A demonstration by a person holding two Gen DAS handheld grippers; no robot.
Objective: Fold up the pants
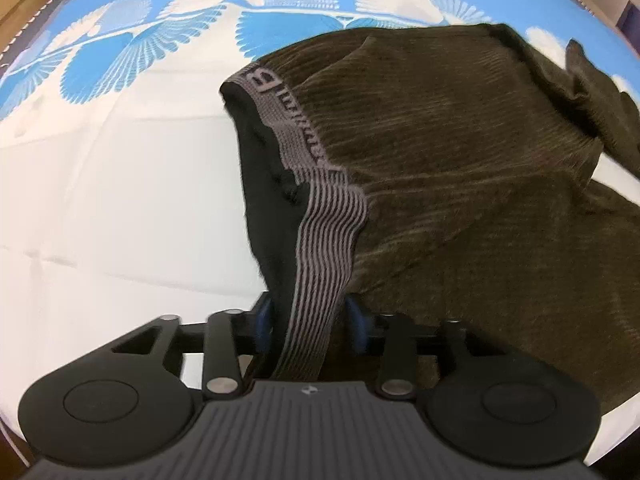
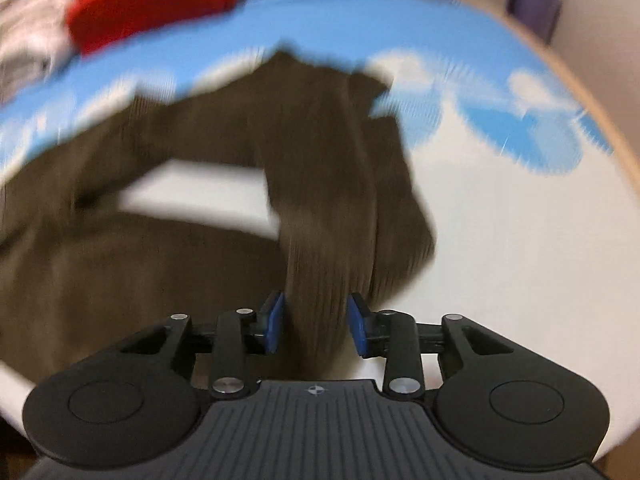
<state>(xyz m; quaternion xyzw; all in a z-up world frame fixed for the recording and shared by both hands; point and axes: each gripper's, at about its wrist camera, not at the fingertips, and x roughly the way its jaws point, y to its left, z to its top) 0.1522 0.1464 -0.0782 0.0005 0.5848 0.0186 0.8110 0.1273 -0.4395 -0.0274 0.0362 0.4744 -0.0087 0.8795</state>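
While the pants (image 1: 460, 184) lie spread on the blue-and-white bed sheet (image 1: 120, 152), both hand-held grippers have cloth between the pads but neither is clamped. Left hand-held gripper (image 1: 310, 322): jaws apart, striped waistband (image 1: 320, 248) running through the gap, pads (image 1: 264, 320) standing clear of it. Right hand-held gripper (image 2: 316, 326): jaws apart too, a bunched ridge of leg fabric (image 2: 320, 240) between the blue pads (image 2: 275, 322), left one looks to brush it, right one clear. Right view is motion-blurred, so contact there is uncertain.

Handling, my read: ribbed corduroy-type cloth, soft, limp, light, drapes and bunches, no stiffness to hold a crease. Elastic waistband is the thickest, grippiest edge, so pinch there. At the other end take the leg hem through both layers, not a single ply. Keep tension between the two holds or it sags mid-fold.

Red cloth (image 2: 156, 0) sits at the far edge, well apart.
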